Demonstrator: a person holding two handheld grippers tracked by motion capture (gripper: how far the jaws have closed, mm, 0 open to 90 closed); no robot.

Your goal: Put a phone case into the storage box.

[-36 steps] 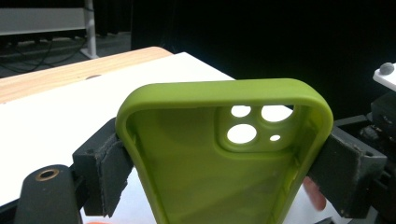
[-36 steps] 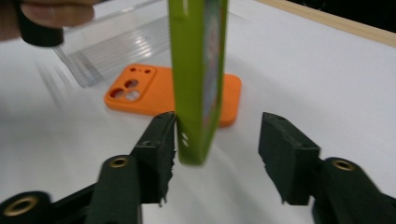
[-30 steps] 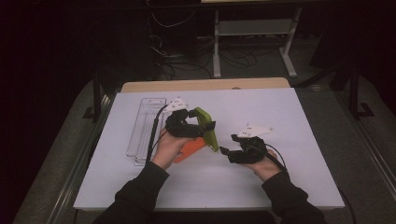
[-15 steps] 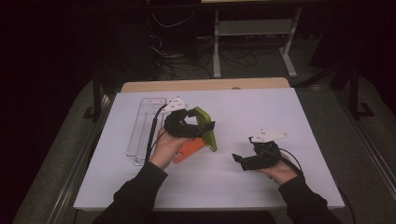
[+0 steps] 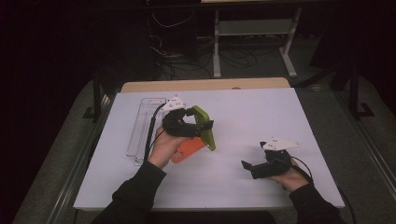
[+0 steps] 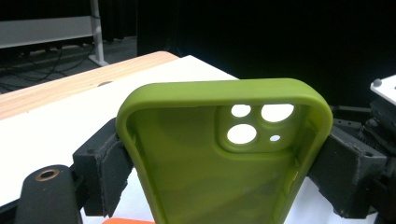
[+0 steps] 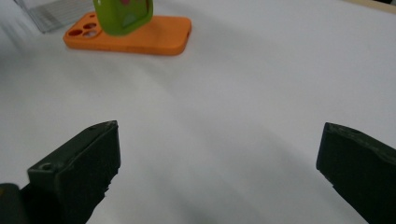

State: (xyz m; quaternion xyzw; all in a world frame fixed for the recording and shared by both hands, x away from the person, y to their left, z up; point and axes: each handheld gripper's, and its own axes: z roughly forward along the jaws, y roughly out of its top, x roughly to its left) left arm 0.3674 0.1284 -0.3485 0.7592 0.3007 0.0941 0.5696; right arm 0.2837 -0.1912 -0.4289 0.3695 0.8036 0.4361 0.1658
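A green phone case (image 5: 206,129) is held up off the table, my left gripper (image 5: 198,123) shut on its two long sides. In the left gripper view the case's hollow inside and camera holes (image 6: 210,158) face the camera, and the black pads (image 6: 109,163) press on both edges. Under it an orange phone case (image 5: 187,150) lies flat on the white mat. My right gripper (image 5: 248,166) sits low near the front right, well apart from both cases. Its jaws have just been opening and stand wide with nothing between them (image 7: 219,172). The orange case (image 7: 140,35) and the green case (image 7: 123,14) lie far ahead of it.
A clear plastic tray (image 5: 142,126) lies along the left side of the white mat (image 5: 261,112). A wooden strip (image 5: 205,85) runs behind the mat. Dark floor, cables and a metal stand are beyond the table.
My right gripper has drawn away from the green case, to the right and toward the front edge, and its jaws have opened wide. The left gripper and green case have stayed put.
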